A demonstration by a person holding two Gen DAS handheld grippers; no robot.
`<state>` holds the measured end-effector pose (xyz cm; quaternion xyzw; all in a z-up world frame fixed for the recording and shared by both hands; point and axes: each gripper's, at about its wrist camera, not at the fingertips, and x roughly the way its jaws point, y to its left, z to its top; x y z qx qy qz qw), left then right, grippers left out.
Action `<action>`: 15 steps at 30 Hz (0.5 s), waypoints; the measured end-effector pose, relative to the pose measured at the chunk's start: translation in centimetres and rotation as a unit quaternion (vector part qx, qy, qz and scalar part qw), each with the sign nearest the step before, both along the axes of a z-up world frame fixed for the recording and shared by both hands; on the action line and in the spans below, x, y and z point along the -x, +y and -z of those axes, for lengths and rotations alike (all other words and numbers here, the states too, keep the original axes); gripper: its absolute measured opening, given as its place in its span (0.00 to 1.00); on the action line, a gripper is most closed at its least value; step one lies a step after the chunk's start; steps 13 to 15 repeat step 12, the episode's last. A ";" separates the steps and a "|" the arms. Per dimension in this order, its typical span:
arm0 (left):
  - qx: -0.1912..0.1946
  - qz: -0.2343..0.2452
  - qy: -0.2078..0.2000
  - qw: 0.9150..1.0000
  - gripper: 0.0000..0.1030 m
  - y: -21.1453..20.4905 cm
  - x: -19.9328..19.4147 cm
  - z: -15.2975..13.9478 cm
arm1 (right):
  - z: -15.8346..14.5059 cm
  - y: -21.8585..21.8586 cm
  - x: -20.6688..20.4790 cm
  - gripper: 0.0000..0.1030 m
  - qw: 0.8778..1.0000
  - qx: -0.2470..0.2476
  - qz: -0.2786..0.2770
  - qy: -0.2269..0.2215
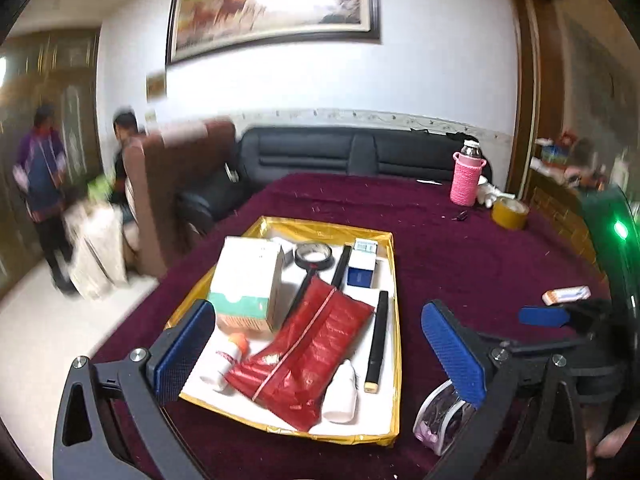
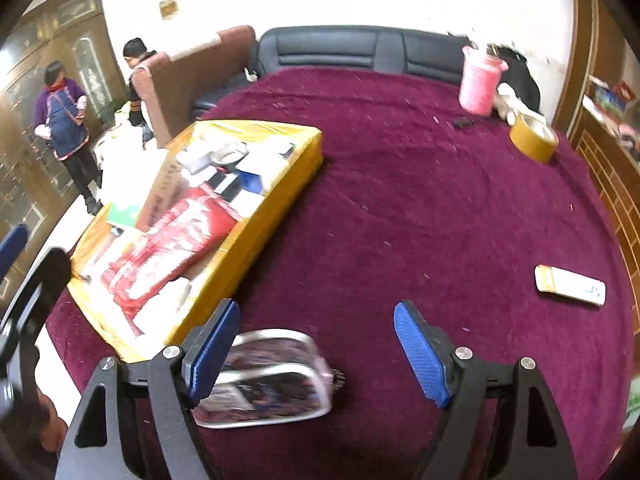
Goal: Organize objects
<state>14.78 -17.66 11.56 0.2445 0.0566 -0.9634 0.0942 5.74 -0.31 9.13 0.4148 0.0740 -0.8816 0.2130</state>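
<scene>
A gold tray with a white floor sits on the maroon cloth. In it lie a red pouch, a white and green box, a blue box, black pens, a tape ring and small white bottles. My left gripper hangs open above the tray's near end with nothing between its fingers. A clear zip pouch rests on the cloth right of the tray. My right gripper is open over it; the pouch lies by the left pad and the right pad stands well apart.
A white and orange packet lies on the cloth to the right. A pink-sleeved bottle and a yellow tape roll stand at the far right. A black sofa runs behind. Two people stand on the floor at left.
</scene>
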 end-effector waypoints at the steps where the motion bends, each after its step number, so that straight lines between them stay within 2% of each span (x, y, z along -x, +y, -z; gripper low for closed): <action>1: -0.020 0.001 0.000 1.000 1.00 -0.9 -0.1 0.0 | -0.3 -0.6 -0.5 0.82 1.000 -0.001 -0.005 0.012; 3: -0.055 -0.006 0.001 0.998 1.00 -2.8 -0.3 0.0 | -0.8 -1.8 -1.6 0.85 0.999 -0.006 -0.016 0.035; 4: -0.061 -0.011 0.001 0.998 1.00 -3.3 -0.4 -0.1 | -1.0 -2.5 -2.1 0.86 0.999 -0.011 -0.022 0.047; 7: -0.047 -0.041 0.006 0.998 1.00 -4.5 -0.9 -0.3 | -0.7 -4.3 -2.9 0.88 0.997 -0.030 -0.036 0.064; 10: -0.052 -0.067 0.007 0.996 1.00 -5.5 -1.2 -0.4 | 0.2 -5.9 -3.1 0.88 0.996 -0.040 -0.052 0.057; 12: -0.041 -0.082 0.000 0.996 1.00 -5.8 -1.1 -0.3 | 0.6 -6.5 -2.9 0.88 0.996 -0.041 -0.055 0.051; 15: -0.041 -0.082 0.000 0.996 1.00 -5.8 -1.1 -0.3 | 0.6 -6.5 -2.9 0.88 0.996 -0.041 -0.055 0.051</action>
